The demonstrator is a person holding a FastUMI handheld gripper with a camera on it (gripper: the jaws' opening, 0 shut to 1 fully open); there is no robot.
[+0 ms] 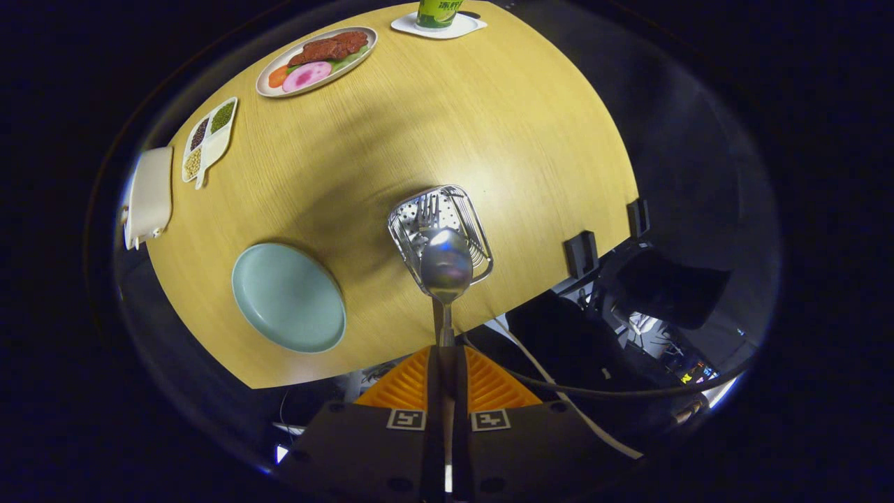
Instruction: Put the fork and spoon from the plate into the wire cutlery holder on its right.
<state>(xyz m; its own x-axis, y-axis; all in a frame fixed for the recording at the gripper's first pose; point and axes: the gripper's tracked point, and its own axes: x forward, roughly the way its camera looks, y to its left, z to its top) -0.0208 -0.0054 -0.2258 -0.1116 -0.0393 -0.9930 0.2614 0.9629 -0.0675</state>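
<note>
My gripper [446, 353] is shut on the handle of a metal spoon [446, 265], whose bowl sticks out ahead of the fingers. The spoon hangs above the wire cutlery holder [469, 209], which stands on the wooden table just beyond the fingers. A fork [427, 212] stands inside the holder with its tines up. To the holder's left lies a pale green plate [288, 296] with nothing on it.
Farther along the wooden table [433, 126] are an oval plate of food [316, 60], a divided dish of beans [209, 137], a white case [149, 194] and a green can on a coaster [438, 21]. Black clamps [581, 253] grip the table's right edge, with cables below.
</note>
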